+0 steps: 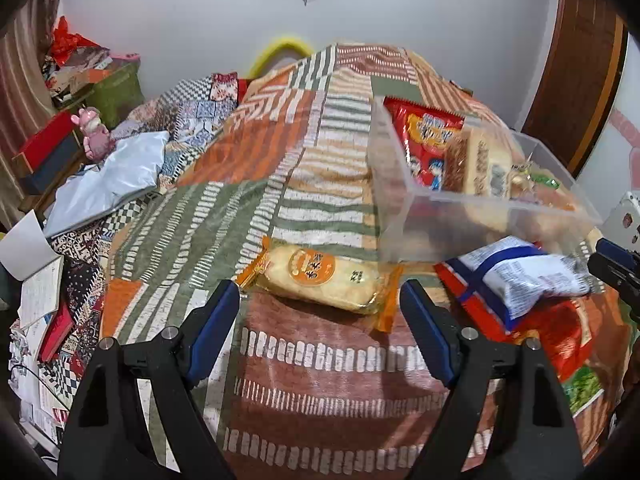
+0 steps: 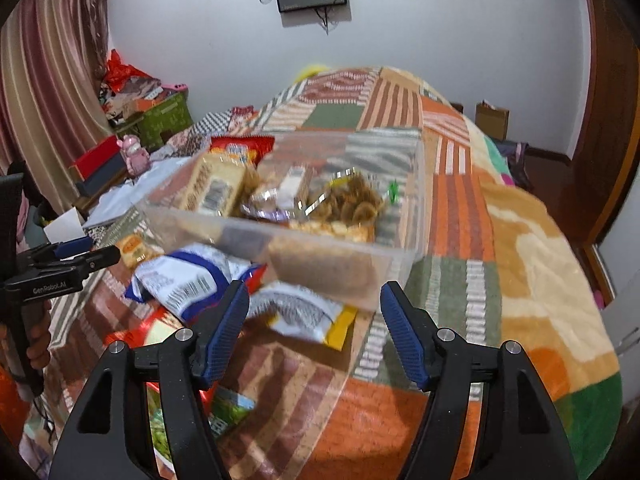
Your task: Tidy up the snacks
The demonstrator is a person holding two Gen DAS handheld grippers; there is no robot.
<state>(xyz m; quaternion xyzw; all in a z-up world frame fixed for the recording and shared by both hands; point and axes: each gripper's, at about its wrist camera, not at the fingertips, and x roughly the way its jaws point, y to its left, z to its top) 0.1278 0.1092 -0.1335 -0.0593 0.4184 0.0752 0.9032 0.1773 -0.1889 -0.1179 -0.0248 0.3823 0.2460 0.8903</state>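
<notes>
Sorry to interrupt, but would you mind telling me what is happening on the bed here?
A person holding two grippers is sorting snacks into a clear plastic bin on the patchwork blanket. The left gripper is open, lined up on an orange-wrapped cake packet. The right gripper, also open and empty, hovers over the loose white chip bags.

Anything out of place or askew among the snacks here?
Several packets lie loose outside the clear bin: an orange-edged cake packet between the open left gripper, a blue-and-white bag, and a yellow-edged packet tucked partly under the bin's near corner. Nothing looks spilled or torn.
</notes>
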